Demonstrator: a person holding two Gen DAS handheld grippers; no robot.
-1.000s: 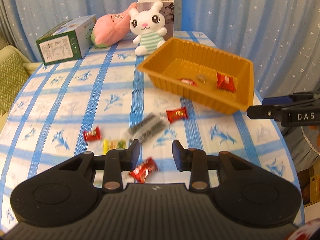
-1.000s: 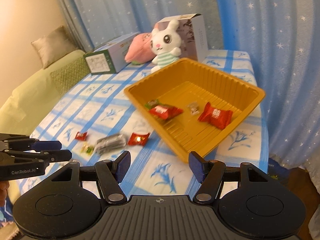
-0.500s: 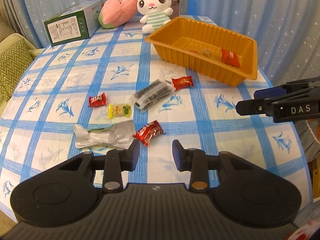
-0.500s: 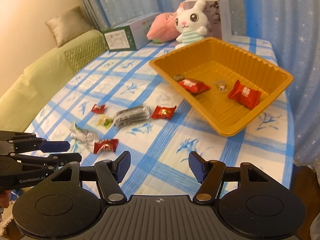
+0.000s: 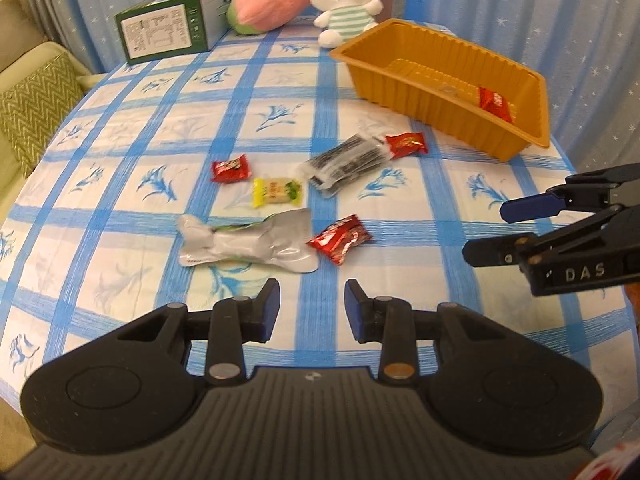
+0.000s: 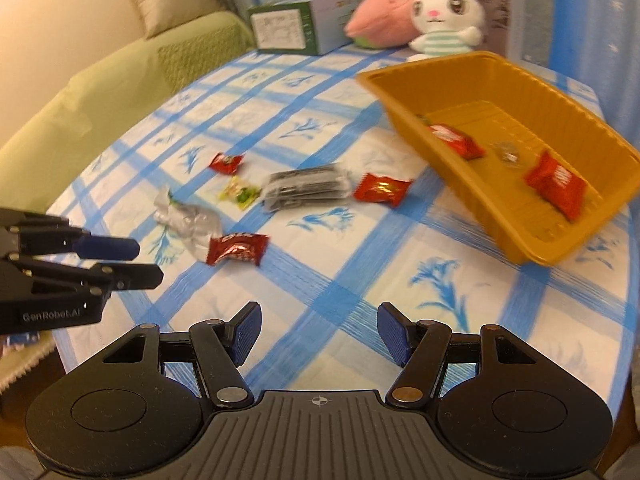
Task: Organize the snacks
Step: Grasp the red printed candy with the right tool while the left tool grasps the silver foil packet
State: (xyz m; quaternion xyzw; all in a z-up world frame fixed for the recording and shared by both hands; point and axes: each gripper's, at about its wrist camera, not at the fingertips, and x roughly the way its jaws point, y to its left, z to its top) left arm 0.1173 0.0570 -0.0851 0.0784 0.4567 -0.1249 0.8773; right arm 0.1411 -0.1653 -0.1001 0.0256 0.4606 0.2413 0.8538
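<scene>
A round desk (image 5: 120, 240) under a blue-and-white checked cloth carries scattered wrapped snacks and, at its far right, an orange ribbed plastic tray (image 5: 436, 92) that already holds a few sweets.

The left gripper (image 5: 311, 306) fills the bottom of its own view. Its blue-padded fingers (image 5: 269, 312) stand parted with nothing between them, only bare cloth showing in the gap. The right gripper (image 6: 319, 330) is spread wider, also empty, and points toward the tray side of the desk.

The snack that seems next in line is a small red foil-wrapped candy (image 5: 340, 239). In the left wrist view it lies just ahead of the left fingers, a little to the right of their gap. Its long axis runs diagonally, rising from lower left to upper right, so the fingers would probably need a slight turn to close across its short side.

Touching or almost touching its left end is a crumpled silver foil packet (image 5: 246, 246), lying roughly crosswise directly ahead of the left fingers.

Further on lie a yellow-and-green wrapped sweet (image 5: 277, 191), a small red candy (image 5: 231, 168), a clear packet with dark contents (image 5: 348, 161) and another red candy (image 5: 405, 144) near the tray.

In the right wrist view the same red foil candy (image 6: 237, 247) sits ahead and well to the left, much nearer the left gripper's tips (image 6: 134, 260). By that reading the left hand is the better placed.
</scene>
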